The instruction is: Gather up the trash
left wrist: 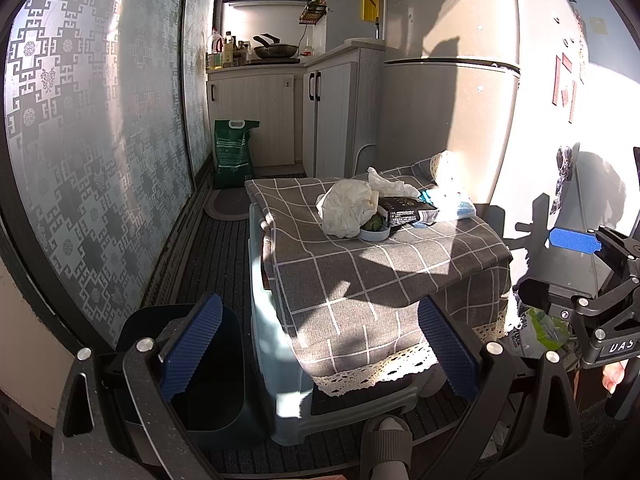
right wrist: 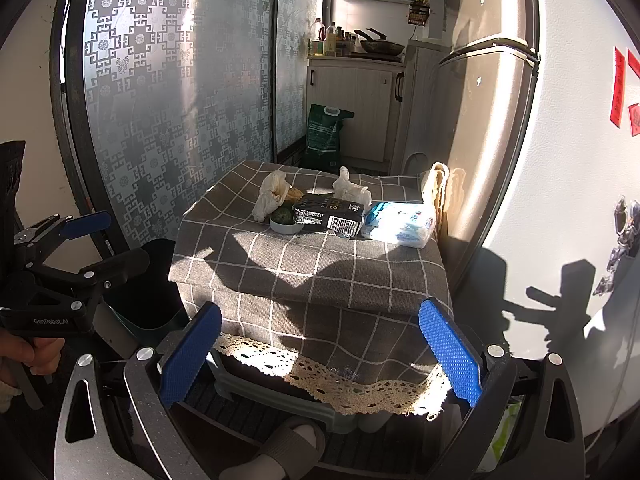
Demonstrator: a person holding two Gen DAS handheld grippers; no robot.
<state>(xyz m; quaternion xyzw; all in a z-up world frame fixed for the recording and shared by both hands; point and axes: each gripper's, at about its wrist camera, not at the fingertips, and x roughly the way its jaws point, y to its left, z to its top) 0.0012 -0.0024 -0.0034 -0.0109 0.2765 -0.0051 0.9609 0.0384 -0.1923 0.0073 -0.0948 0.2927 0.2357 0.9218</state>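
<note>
A low table under a grey checked cloth [left wrist: 380, 272] [right wrist: 320, 264] holds the trash. On it lie a large crumpled white paper [left wrist: 348, 208] [right wrist: 272, 196], a smaller crumpled tissue [left wrist: 390, 184] [right wrist: 350, 188], a black carton [left wrist: 404, 210] [right wrist: 328, 210], a small bowl with something green [left wrist: 374, 230] [right wrist: 285, 220] and a blue-white tissue pack [left wrist: 456, 204] [right wrist: 400, 224]. A dark bin [left wrist: 208, 376] [right wrist: 148, 288] stands on the floor left of the table. My left gripper [left wrist: 320, 352] is open and empty before the table. My right gripper [right wrist: 320, 356] is open and empty too.
A fridge [left wrist: 452, 92] [right wrist: 492, 120] stands right of the table. A patterned sliding door [left wrist: 100, 160] runs along the left. A green sack [left wrist: 234, 152] leans by the kitchen cabinets. A slippered foot [left wrist: 386, 440] is under the table's near edge.
</note>
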